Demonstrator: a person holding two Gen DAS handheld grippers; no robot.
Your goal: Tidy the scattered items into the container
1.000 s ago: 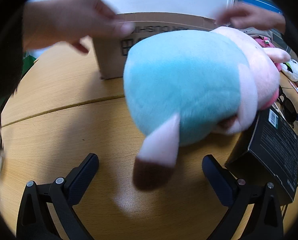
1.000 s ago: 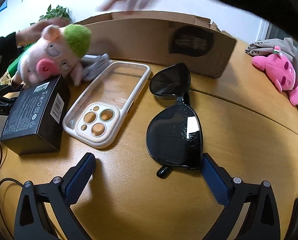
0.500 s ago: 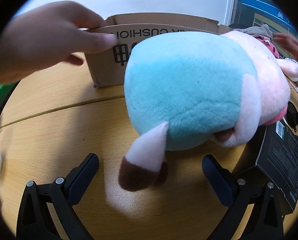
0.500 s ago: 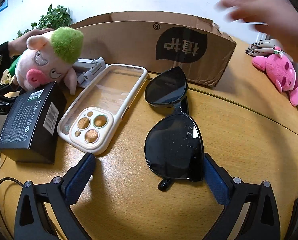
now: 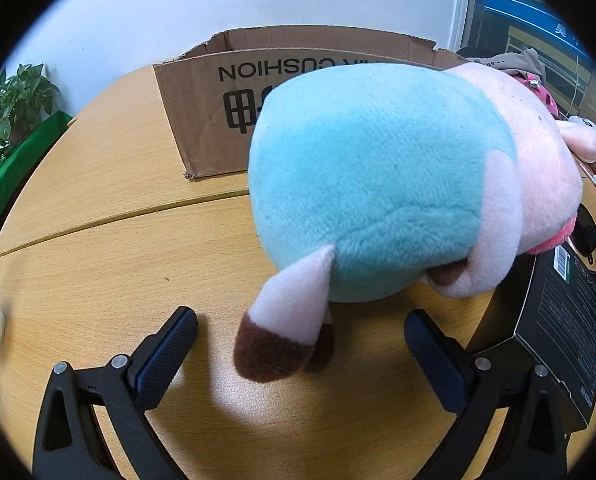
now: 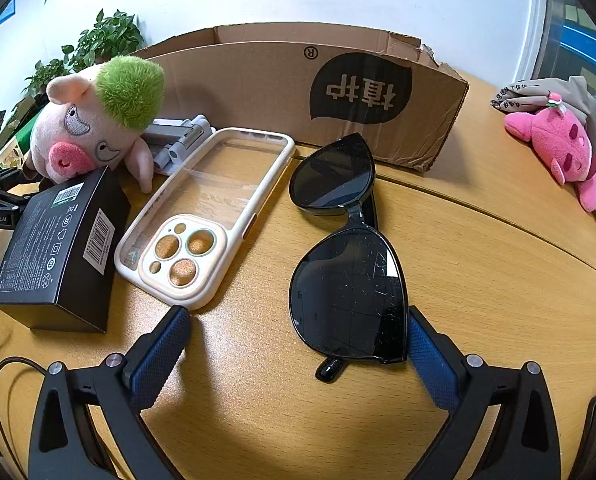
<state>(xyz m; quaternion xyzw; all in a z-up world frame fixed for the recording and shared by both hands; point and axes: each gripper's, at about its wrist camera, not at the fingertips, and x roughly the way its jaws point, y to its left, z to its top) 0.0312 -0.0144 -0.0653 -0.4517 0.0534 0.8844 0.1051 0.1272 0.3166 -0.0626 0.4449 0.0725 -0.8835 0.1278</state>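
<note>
Two grippers spread wide and holding nothing, poised low over a wooden tabletop (image 6: 478, 240) strewn with items. Left gripper (image 5: 300, 338) facing the teal back of a plush pig (image 5: 370, 184) filling centre frame, one brown-tipped leg hanging down between the open fingers. Right gripper (image 6: 296, 338) nosed up to black sunglasses (image 6: 348, 292), right finger just beside the near lens; clear phone case (image 6: 210, 216) to the left of centre, black carton (image 6: 58, 252) at far left, grey folding stand (image 6: 180, 138) behind the case. Cardboard box (image 6: 298, 92), the likely container, open-topped across the upper middle of both views, well apart from either gripper. Pink plush (image 6: 558, 148) at the right edge, out of the cluster.

Judged best for the step in hand: centre on the soft body rather than the dangling leg, close firmly, lift clear of the carton beside it before crossing to the box rim. For the sunglasses, a pinch across the bridge or frame, not the scratched lens, and a flat approach against sliding on the smooth wood.
</note>
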